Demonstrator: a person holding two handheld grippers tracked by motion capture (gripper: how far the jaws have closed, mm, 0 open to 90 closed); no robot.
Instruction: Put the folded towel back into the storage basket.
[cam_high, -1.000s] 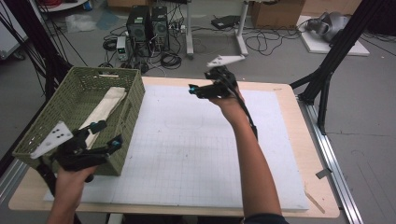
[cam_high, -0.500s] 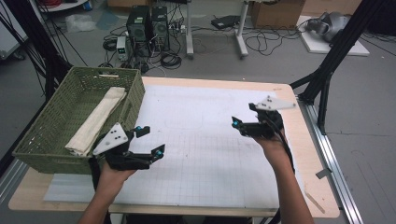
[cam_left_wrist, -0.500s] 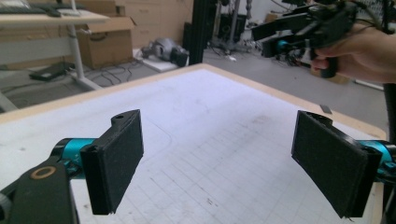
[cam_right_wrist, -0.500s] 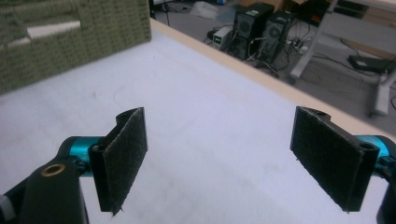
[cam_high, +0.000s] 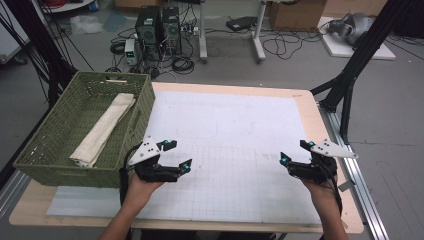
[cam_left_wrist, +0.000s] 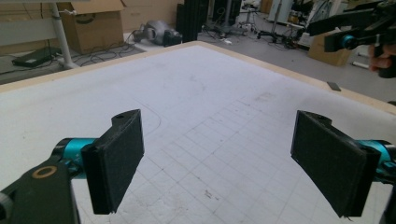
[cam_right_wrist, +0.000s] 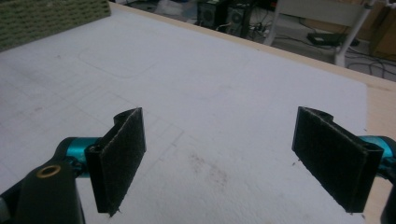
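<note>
A: Where is the left gripper (cam_high: 180, 155) held?

B: It is held low over the white mat (cam_high: 235, 130), just beside the near right corner of the green basket (cam_high: 35, 150). Its jaws are spread wide, and nothing is caught between them; in the left gripper view only the gridded mat is seen past the two black pads (cam_left_wrist: 116, 163).

A: And the right gripper (cam_high: 295, 152)?

B: It is held near the mat's right edge, well apart from the left one. Its jaws have just been opened further and are now spread wide, with nothing between them. In the right gripper view the bare mat and a faint stain on it are seen between the pads (cam_right_wrist: 119, 161).

A: What is found nearest the grippers?

B: A folded beige cloth (cam_high: 105, 130) is laid lengthwise inside the basket, which is set on the table's (cam_high: 330, 125) left side. The cloth is touched by neither gripper.

A: Is the right gripper seen from the left one?

B: Yes, it is seen far off at the upper right, held in a hand (cam_left_wrist: 383, 58).
</note>
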